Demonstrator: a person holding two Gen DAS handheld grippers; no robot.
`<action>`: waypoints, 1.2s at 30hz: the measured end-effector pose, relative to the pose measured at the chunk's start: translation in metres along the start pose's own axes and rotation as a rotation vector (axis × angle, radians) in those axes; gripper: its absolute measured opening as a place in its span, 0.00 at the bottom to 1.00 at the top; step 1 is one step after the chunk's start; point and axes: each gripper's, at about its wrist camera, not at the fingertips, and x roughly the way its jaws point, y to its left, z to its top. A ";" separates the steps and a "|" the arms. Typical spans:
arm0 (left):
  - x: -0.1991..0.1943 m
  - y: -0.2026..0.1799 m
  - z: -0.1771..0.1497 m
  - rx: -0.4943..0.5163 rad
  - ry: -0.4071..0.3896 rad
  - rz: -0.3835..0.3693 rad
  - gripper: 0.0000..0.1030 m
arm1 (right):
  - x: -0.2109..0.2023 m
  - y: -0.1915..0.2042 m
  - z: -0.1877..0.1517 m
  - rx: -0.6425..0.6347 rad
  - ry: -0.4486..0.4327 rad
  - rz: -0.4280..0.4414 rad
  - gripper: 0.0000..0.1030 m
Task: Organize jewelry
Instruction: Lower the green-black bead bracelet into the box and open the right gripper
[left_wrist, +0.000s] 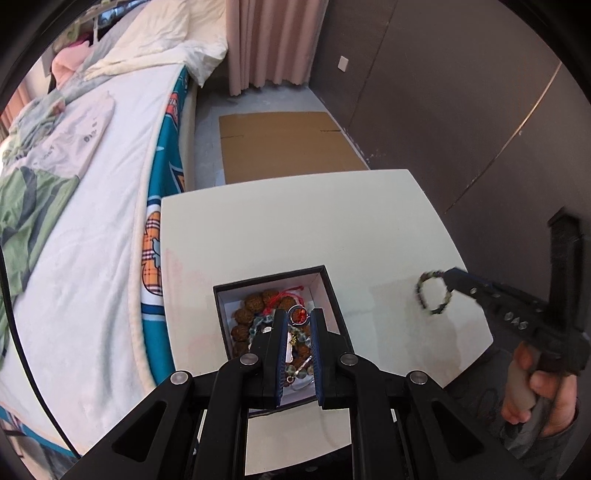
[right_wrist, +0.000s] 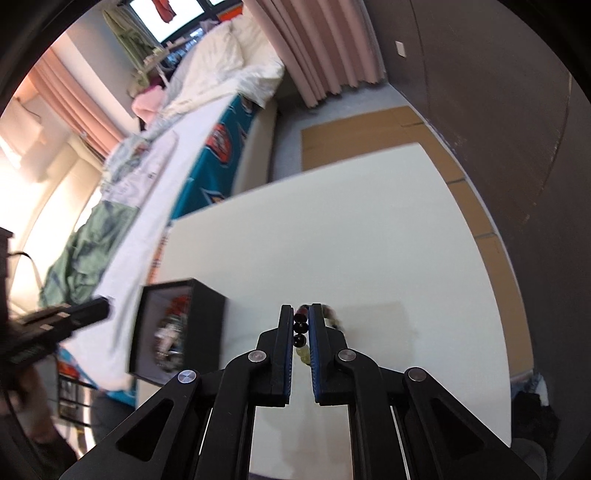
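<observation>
A black box (left_wrist: 334, 295) with a white lining stands on the white table (left_wrist: 295, 229) and holds brown bead bracelets (left_wrist: 251, 314) and other jewelry. My left gripper (left_wrist: 298, 316) is over the box, shut on a silver ring with a red bead (left_wrist: 299, 316). My right gripper (right_wrist: 301, 314) is shut on a beaded bracelet (right_wrist: 300, 326); in the left wrist view the bracelet (left_wrist: 432, 293) hangs from its tip above the table, right of the box. The box also shows blurred in the right wrist view (right_wrist: 207, 314).
A bed (left_wrist: 92, 221) with white sheet and clothes runs along the table's left side. Flat cardboard (left_wrist: 288, 144) lies on the floor beyond the table. A dark wall (left_wrist: 480, 110) stands at right. Pink curtains (left_wrist: 269, 40) hang at the back.
</observation>
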 end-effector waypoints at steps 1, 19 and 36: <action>0.003 0.000 0.000 -0.002 0.006 -0.009 0.12 | -0.003 0.004 0.003 -0.005 -0.007 0.006 0.09; -0.007 0.038 -0.006 -0.141 -0.021 -0.099 0.76 | -0.011 0.068 0.018 -0.086 -0.027 0.080 0.09; -0.033 0.076 -0.023 -0.212 -0.056 -0.057 0.76 | 0.012 0.136 0.029 -0.186 0.007 0.172 0.09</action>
